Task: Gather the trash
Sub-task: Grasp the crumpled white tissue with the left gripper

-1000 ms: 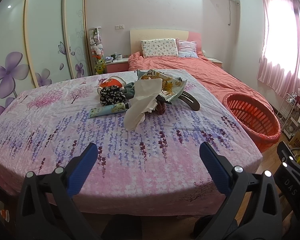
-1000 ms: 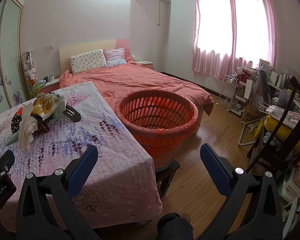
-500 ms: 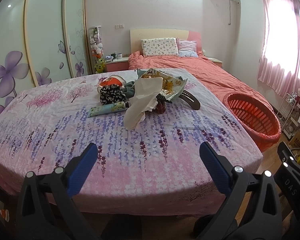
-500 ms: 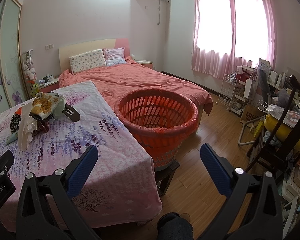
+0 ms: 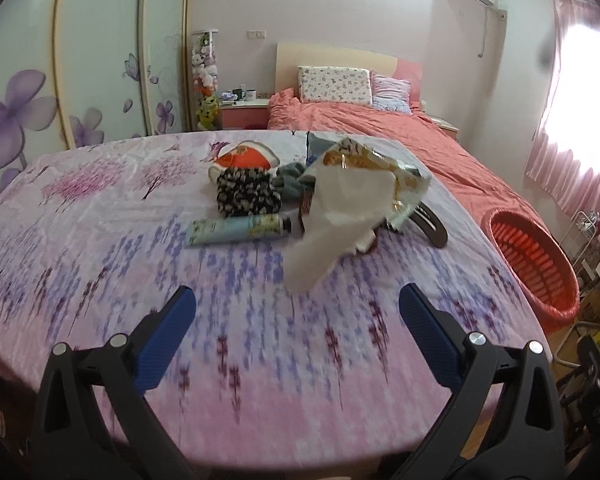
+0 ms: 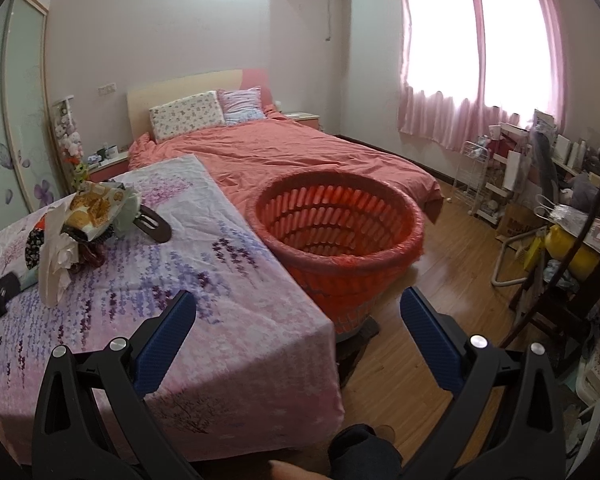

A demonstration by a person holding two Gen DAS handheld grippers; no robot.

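Left gripper (image 5: 298,310) hangs over the floral sheet (image 5: 100,240), jaws wide apart, nothing btwn them. Trash pile sits mid-table ahead: white tissue (image 5: 340,216) draped over a snack wrapper (image 5: 380,160), cream tube (image 5: 238,230) just beside. Right gripper (image 6: 298,312) also spread wide, empty, facing the orange basket (image 6: 340,232) on the floor beside the table edge.

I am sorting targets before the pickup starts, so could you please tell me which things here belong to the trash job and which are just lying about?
For the job:
crumpled tissue
snack wrapper
red basket
left gripper, open
right gripper, open

Probably just lying about:
cream tube
black floral scrunchie
dark hair clip
pillows
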